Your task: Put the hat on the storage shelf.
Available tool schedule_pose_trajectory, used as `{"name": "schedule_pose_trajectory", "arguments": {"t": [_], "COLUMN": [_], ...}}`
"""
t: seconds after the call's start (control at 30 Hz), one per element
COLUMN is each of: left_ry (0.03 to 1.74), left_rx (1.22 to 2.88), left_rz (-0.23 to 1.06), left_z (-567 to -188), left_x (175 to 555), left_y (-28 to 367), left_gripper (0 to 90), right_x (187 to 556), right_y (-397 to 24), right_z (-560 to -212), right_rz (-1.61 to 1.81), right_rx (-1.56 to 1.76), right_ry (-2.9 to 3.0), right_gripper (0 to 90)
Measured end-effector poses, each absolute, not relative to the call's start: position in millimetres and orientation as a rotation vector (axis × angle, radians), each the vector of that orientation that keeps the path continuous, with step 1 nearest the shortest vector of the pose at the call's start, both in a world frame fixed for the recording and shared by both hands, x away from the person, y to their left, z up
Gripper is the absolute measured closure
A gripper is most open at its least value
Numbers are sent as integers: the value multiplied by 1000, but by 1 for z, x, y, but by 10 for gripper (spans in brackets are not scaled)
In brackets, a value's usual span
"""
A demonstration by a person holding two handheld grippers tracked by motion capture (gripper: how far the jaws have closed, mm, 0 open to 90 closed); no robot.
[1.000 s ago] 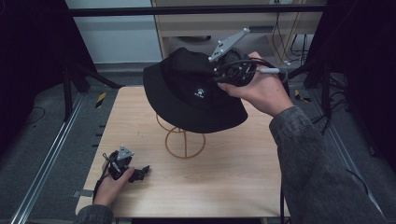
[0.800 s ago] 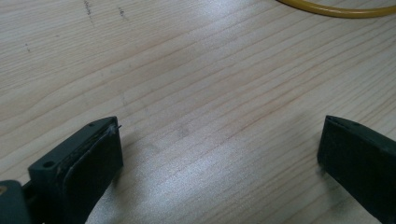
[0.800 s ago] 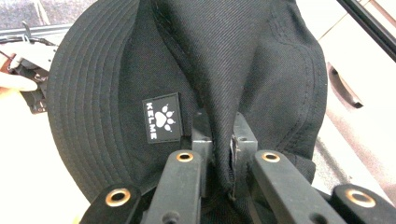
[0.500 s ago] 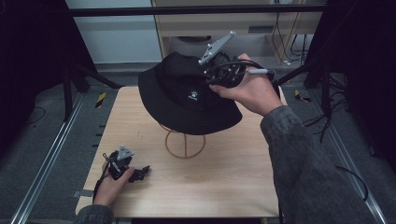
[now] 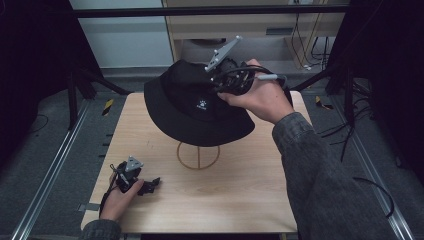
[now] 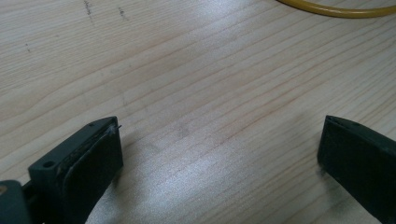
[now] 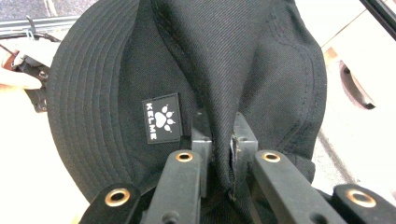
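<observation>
Above the middle of the wooden table, your right gripper holds a black bucket hat up in the air. Its two jaws are pressed together on a fold of the hat's crown fabric, which the right gripper view shows pinched between them. The hat hangs tilted, its brim sloping down toward you, and a small square patch with a white paw print sits on the crown just beside the pinched fold.

Directly beneath the hat, a yellow wire stand rests on the table, with a round ring as its base. The hat's brim hides the upper part of the stand, so whether the two are touching cannot be told.

Your right hand wraps the gripper's handle, and a grey sleeve reaches in from the lower right.

Near the table's front left corner, your left hand rests your left gripper on the wood. Its jaws are spread wide with only bare table between them, and a curve of the stand's ring lies well beyond.
</observation>
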State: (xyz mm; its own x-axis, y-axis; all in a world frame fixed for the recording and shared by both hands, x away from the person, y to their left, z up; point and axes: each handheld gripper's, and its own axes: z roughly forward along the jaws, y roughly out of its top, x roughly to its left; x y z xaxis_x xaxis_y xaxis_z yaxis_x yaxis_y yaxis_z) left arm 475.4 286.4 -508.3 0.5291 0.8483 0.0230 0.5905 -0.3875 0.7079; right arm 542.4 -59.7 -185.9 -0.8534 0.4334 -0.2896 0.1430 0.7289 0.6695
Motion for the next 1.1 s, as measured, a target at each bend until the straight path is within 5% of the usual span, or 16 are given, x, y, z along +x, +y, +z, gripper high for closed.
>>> {"name": "schedule_pose_trajectory", "arguments": {"t": [1.1], "left_ry": [1162], "left_rx": [2118], "left_rz": [509], "left_z": [-508], "left_x": [475], "left_y": [286], "left_gripper": [0], "right_x": [545], "right_y": [-13], "right_z": [-221], "right_rz": [835], "right_rx": [383], "right_ry": [2591], "right_gripper": [819]}}
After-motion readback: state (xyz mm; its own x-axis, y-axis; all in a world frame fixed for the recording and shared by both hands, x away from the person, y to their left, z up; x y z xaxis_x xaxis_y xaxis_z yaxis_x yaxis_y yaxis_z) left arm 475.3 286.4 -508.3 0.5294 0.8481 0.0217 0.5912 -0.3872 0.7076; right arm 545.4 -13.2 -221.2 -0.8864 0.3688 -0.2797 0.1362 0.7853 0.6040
